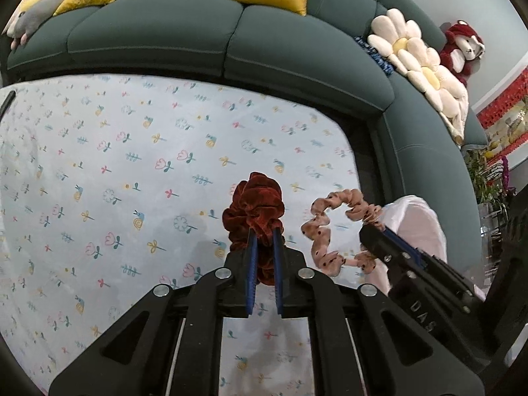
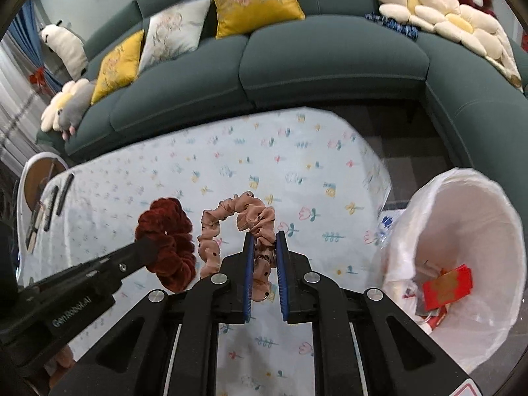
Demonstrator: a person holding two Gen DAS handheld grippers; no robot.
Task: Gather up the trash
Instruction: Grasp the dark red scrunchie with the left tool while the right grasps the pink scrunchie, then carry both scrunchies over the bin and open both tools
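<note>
Both scrunchies are lifted, the left gripper [image 1: 264, 241] pinching the rust velvet scrunchie [image 1: 254, 208], the right gripper [image 2: 265, 244] the pink dotted scrunchie [image 2: 237, 224], neither yet inside the white-lined bin [image 2: 462, 191]

A home living room.
A green sectional sofa [image 2: 330, 56] with cushions [image 2: 255, 0] and plush toys [image 1: 462, 49] curves around a floral-clothed table [image 1: 132, 165].

A rust-red velvet scrunchie [image 1: 253, 213] is showing at six o'clock; the pink scrunchie [image 2: 237, 227] is wearing black dots.
</note>
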